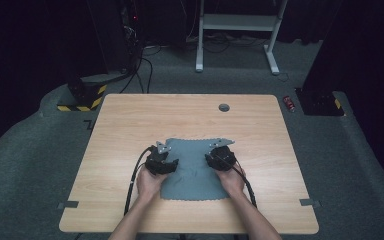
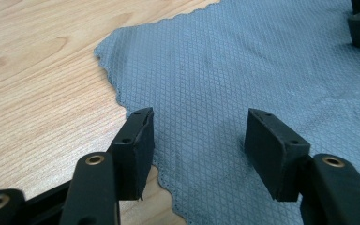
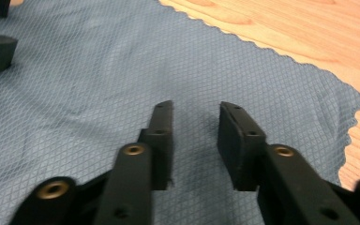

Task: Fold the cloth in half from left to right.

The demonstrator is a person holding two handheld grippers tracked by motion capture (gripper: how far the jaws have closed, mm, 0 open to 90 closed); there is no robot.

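A blue-grey microfibre cloth with a diamond weave and scalloped edges lay spread flat at the lower middle of the high view, on the wooden bench. The left tool sat over the cloth's left border and the right tool over its right border, each held by a hand coming in from the bottom of the frame.

In the left gripper view the left tool stood with its jaws spread wide and nothing between them, the left jaw over the wavy hem and the right jaw over the fabric. In the right gripper view the right tool was also parted, more narrowly, empty, and poised over the weave, with the cloth's edge running away toward the upper right of that frame.

The step looked like taking hold of both side edges, probably to fold or lift the cloth. To do it well, each tool would need to drop until the lower jaw slid under the hem, pinching only one layer. Both sides should close at matching points along the edges, so the cloth rises evenly without skewing or bunching.
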